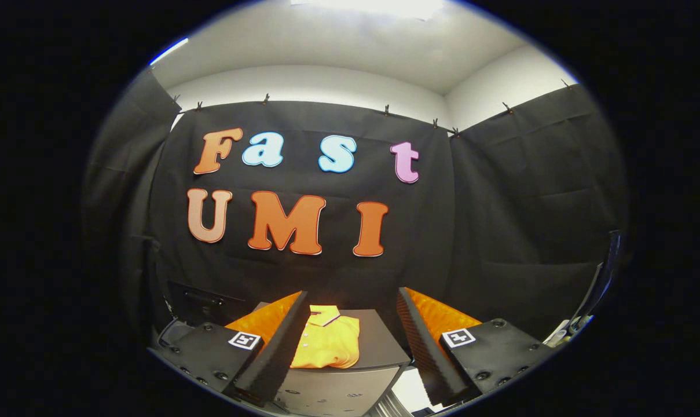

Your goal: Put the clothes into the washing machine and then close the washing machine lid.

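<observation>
The claw stands spread wide, its two fingers apart with nothing pinched between them; each finger's ridged inner face points toward the gap, and a small square marker sits on top of the left finger's block, with a matching one on the right

Between the fingers and just ahead of them lies the task's garment, a folded yellow-orange polo shirt, collar toward the far side and a row of small buttons running down its front. The left finger partly covers the shirt's left edge in the view; whether it touches the cloth cannot be told. The right finger is clear of the shirt

The shirt rests flat on the dark grey top of a boxy appliance, whose lighter grey front face shows below the shirt, between the fingers. It may be the washing machine, though the view does not show enough to be sure

Beyond the appliance, low to the left, a dark boxy object stands against the booth's black cloth wall, which is clipped up along its upper edge. Above the cloth are a white room wall and ceiling
</observation>
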Motion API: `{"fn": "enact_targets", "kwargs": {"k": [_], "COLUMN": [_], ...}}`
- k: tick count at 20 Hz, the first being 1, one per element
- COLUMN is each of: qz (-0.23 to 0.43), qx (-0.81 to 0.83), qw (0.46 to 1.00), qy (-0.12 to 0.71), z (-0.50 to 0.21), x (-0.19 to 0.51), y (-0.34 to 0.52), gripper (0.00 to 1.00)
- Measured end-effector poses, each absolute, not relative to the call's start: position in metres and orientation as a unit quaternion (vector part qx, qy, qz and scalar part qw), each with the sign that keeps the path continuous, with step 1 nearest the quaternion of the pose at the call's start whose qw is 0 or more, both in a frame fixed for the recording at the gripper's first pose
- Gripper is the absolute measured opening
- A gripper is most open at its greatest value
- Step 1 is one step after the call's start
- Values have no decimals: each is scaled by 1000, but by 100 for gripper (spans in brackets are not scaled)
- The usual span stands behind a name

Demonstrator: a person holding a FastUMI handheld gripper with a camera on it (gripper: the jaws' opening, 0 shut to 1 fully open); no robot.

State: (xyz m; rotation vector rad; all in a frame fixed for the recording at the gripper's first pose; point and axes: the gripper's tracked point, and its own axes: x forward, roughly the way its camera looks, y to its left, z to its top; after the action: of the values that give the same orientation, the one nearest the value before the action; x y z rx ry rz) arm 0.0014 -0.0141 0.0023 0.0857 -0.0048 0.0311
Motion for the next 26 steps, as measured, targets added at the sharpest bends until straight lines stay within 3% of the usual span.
{"fn": "enact_targets", "kwargs": {"k": [10, 15, 18, 26], "qz": [-21, 47, 22, 54], "qx": [77, 27, 13, 115], "qw": [996, 996, 996, 990], "qy": [-38, -67, -88, -54], "z": [7, 27, 39, 38], "x": [9, 18, 30, 67], "y": [-35, 11, 9, 18], "gripper": [98, 98, 98, 97]}}
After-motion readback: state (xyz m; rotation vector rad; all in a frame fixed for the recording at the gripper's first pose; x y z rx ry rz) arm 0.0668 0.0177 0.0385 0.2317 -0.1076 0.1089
